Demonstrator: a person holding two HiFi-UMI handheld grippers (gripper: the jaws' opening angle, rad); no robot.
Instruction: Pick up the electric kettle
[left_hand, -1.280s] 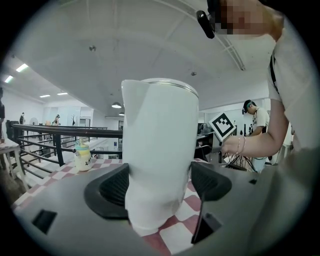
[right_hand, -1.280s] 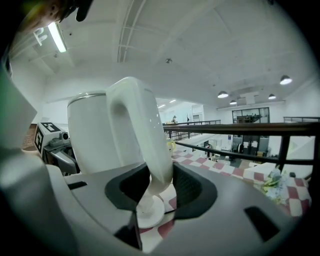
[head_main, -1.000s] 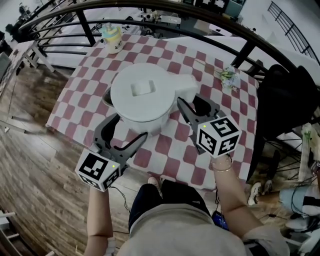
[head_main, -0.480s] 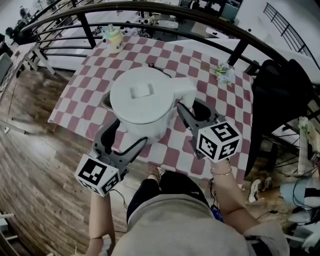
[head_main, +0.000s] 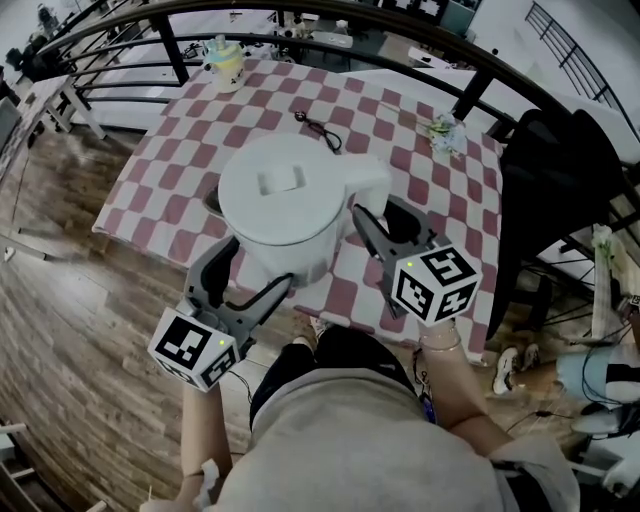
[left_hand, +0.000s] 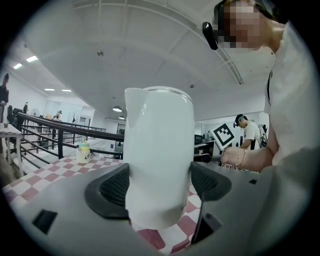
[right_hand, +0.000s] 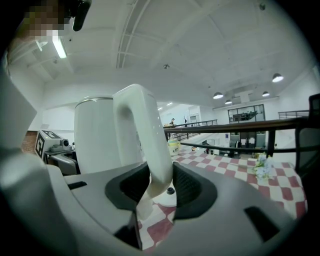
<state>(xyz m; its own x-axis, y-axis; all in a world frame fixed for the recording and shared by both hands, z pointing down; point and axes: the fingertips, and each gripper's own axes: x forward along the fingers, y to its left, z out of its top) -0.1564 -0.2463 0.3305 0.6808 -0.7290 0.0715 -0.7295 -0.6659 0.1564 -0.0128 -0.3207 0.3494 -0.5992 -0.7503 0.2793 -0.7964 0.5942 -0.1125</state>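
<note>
We see the white electric kettle (head_main: 285, 200) held over the near half of the red-and-white checked table (head_main: 160, 150), its flat lid facing up at the head camera. The left gripper (head_main: 258, 262) is clamped on the kettle's body: in its own view both dark pads press the white wall low down, one on each side, and the kettle's underside shows clear of the table's cloth. The right gripper (head_main: 385, 215) pinches the handle (right_hand: 145, 135), which runs down between its two pads. Through that gap we can make out a round white base (right_hand: 163, 199) with a dark centre pin lying on the table below the kettle.

At the table's far left corner stands a small yellow-topped cup (head_main: 225, 62). A black cord (head_main: 318, 128) lies on the table beyond the kettle, and a little bunch of flowers (head_main: 447, 135) sits near the table's far right edge. A dark curved railing (head_main: 400, 40) runs past the table's far side.
</note>
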